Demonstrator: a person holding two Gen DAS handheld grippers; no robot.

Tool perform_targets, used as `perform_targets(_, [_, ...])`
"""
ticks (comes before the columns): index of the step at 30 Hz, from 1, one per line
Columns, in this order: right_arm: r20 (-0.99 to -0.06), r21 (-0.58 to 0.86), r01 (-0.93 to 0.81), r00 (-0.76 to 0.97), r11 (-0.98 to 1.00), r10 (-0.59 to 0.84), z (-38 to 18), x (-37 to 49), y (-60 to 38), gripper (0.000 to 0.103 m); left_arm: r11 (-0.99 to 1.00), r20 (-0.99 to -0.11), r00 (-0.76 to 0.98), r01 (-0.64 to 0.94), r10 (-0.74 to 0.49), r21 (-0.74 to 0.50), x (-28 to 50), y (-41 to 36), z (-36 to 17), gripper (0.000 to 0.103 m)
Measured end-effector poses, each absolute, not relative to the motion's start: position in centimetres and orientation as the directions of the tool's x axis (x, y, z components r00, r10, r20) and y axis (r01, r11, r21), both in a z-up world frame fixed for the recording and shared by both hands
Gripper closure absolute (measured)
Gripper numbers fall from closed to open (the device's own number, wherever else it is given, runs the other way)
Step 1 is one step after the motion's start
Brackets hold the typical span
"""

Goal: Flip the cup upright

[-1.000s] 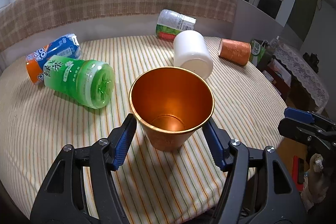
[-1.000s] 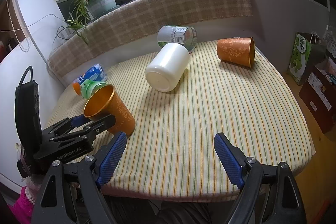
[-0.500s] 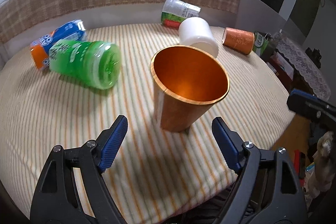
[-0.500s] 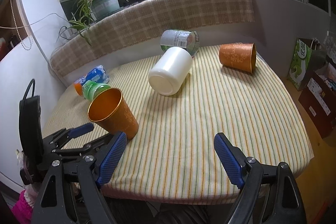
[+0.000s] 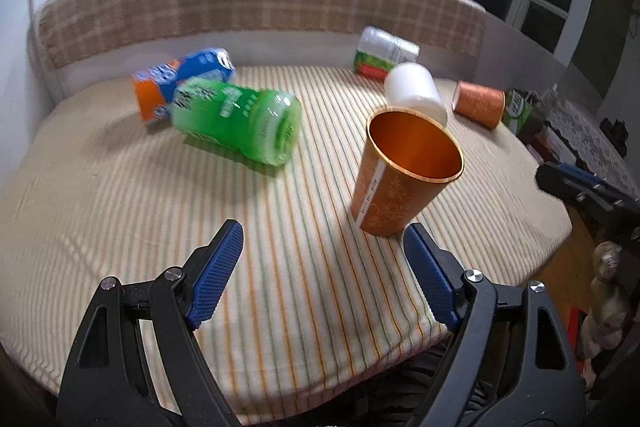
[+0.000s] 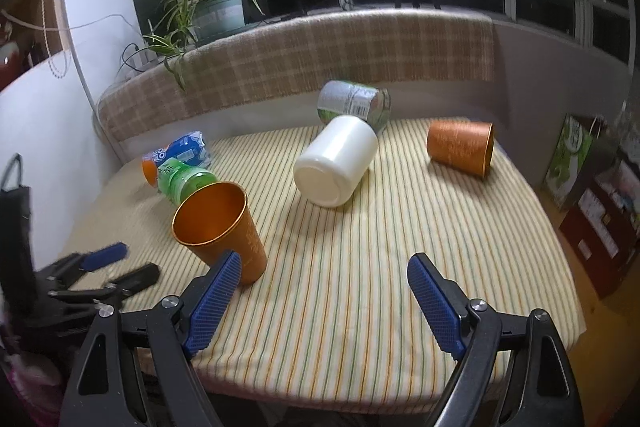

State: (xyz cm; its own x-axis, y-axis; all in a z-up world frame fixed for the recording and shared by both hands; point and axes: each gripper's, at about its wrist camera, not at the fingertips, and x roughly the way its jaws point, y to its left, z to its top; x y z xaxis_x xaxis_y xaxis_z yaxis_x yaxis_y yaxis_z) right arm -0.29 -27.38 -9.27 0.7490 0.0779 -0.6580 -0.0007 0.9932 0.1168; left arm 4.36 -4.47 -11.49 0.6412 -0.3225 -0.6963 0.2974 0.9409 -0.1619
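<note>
An orange metallic cup [image 5: 404, 175] stands upright, mouth up, on the striped tablecloth [image 5: 120, 211]; it also shows in the right wrist view [image 6: 220, 223]. My left gripper [image 5: 324, 267] is open and empty, just short of the cup and a little left of it. It appears at the left in the right wrist view [image 6: 104, 267]. My right gripper [image 6: 324, 299] is open and empty near the table's front edge. A second orange cup [image 6: 460, 149] lies on its side at the far right, also in the left wrist view [image 5: 478, 103].
A white jar [image 6: 336, 165] lies on its side mid-table. A green bottle [image 5: 240, 123], a blue-orange can [image 5: 180, 81] and a labelled jar [image 6: 354, 103] lie near the checked backrest [image 6: 320, 59]. Boxes [image 6: 600, 207] stand on the floor right of the table edge.
My left gripper let go of the upright cup and drew back and to the left. The cup stays standing. My right gripper has barely moved.
</note>
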Motion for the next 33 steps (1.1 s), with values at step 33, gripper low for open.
perform_targets(33, [-0.445,0.063,-0.009,0.895,0.998,0.036,-5.8,-2.0,-24.5,0.000,0.997,-0.414,0.907,0.076,-0.079,-0.025,-1.5,-1.2,-2.8,0.000])
